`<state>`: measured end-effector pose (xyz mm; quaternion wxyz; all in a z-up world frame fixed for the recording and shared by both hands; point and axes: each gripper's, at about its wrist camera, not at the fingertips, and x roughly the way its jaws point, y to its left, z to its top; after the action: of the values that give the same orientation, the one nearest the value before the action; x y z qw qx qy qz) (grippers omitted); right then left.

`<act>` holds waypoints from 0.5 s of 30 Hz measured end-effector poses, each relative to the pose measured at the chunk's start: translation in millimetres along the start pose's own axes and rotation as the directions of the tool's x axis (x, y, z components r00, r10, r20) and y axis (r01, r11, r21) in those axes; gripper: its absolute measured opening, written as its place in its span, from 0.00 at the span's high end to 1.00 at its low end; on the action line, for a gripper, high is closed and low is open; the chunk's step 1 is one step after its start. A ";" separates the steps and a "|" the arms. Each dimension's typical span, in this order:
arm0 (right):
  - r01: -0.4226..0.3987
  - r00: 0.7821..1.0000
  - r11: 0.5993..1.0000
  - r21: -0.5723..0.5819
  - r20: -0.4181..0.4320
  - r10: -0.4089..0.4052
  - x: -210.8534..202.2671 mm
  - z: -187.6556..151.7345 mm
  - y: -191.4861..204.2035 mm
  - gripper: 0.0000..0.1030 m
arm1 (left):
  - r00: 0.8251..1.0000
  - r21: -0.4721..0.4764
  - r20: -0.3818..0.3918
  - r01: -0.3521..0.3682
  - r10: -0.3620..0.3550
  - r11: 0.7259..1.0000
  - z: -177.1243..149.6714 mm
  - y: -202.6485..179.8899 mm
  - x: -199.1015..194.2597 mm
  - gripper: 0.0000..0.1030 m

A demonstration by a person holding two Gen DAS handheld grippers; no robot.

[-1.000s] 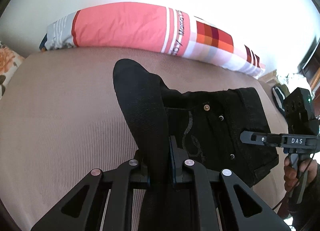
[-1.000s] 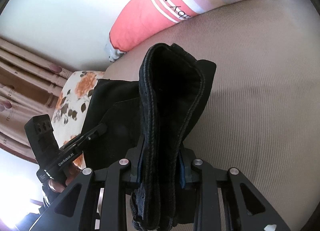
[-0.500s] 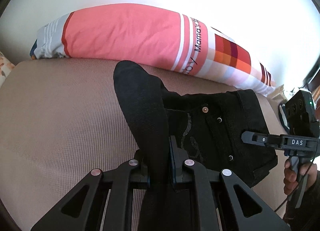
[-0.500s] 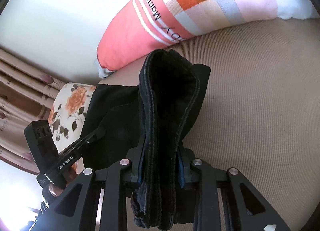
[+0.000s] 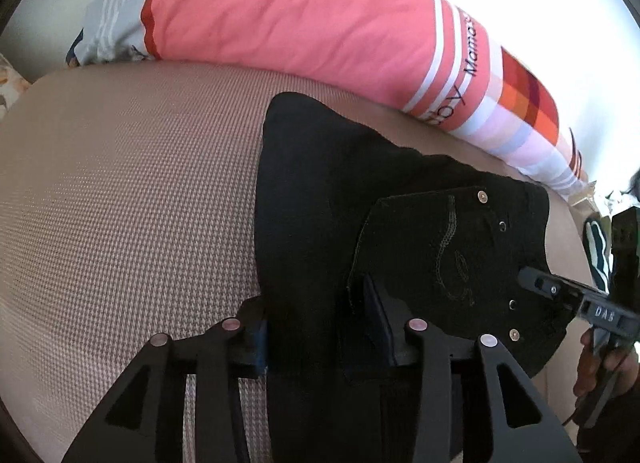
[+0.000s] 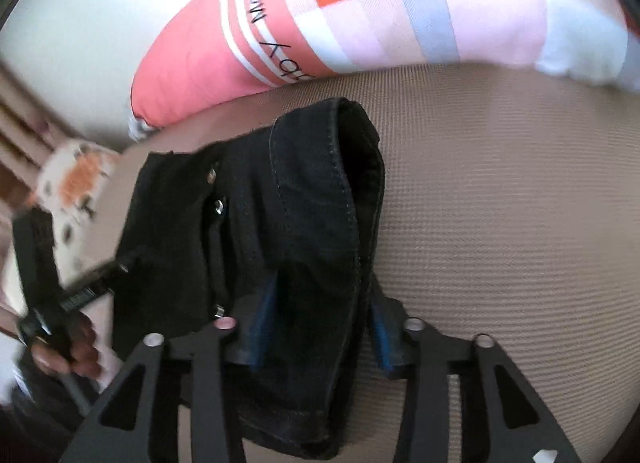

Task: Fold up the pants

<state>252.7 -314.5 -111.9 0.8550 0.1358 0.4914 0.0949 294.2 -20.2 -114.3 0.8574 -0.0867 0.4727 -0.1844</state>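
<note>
The black pants (image 5: 400, 231) lie folded on the beige ribbed bed cover (image 5: 120, 203), just in front of the long pink striped pillow (image 5: 288, 23) by the wall. The left gripper (image 5: 320, 327) has just been opening; its fingers stand apart with a fold of the pants between them, seemingly loose. The right gripper (image 6: 320, 319) has also just been opening, its blue pads (image 6: 262, 315) apart around the waistband edge; that view is blurred, so contact is unclear. A hand (image 6: 76, 347) holds the left gripper's handle.
</note>
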 end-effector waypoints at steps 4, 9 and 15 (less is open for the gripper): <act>0.045 0.999 0.999 -0.016 0.011 -0.045 -6.8 -4.5 2.8 0.55 | 0.998 0.053 0.020 -0.065 0.064 0.996 -4.6 -9.3 -3.4 0.51; 0.068 0.998 0.998 0.008 0.008 -0.068 -22.4 -16.2 1.8 0.54 | 0.986 0.103 0.037 -0.166 0.163 0.981 -14.5 -20.8 -18.5 0.49; 0.109 0.990 0.993 0.043 0.080 -0.113 -57.8 -43.9 8.2 0.41 | 0.973 0.131 0.047 -0.232 0.227 0.964 -45.2 -29.3 -52.2 0.40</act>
<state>185.6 -317.7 -83.3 0.8758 0.1286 0.4642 0.0320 223.9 -25.1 -88.6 0.8842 0.0243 0.4523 -0.1142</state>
